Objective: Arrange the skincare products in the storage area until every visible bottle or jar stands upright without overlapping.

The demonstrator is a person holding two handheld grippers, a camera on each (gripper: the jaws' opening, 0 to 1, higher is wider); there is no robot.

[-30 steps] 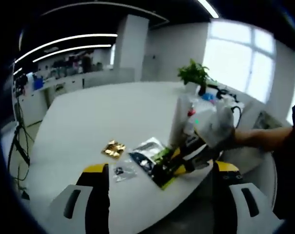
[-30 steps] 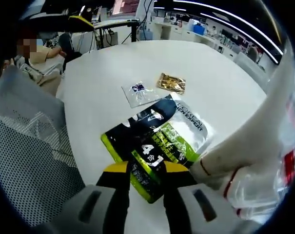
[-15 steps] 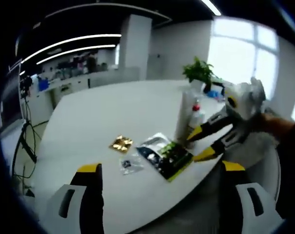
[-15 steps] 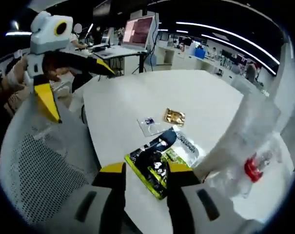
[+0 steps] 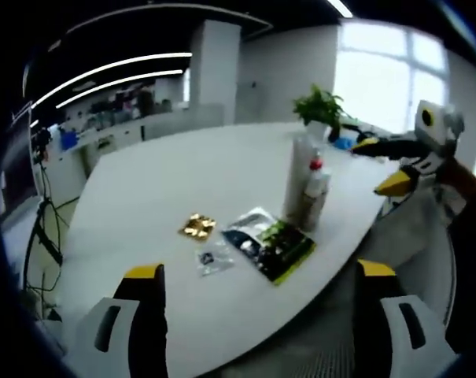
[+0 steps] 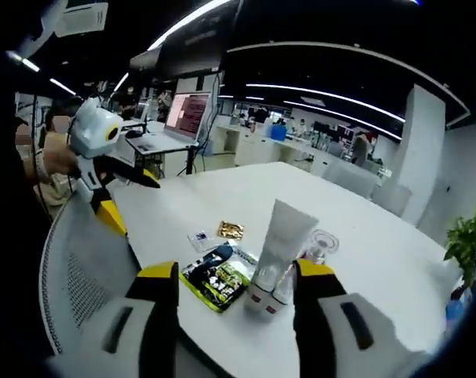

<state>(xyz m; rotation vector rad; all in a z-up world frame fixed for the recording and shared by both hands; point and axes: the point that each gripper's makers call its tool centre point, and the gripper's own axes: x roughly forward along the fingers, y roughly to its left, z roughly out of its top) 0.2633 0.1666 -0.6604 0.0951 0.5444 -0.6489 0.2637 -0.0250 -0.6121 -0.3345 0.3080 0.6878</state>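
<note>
Both pairs of jaws stand open and empty, the left gripper and right gripper well back from the white round table's edge, where the upright white squeeze tube stands dead ahead of the right, the nearer one.

Left gripper: white moulded body, black jaws capped yellow, a dark slot in each white shoulder. Right gripper: same build, white body, black jaws, yellow tips. Person's sleeve: dark.
</note>
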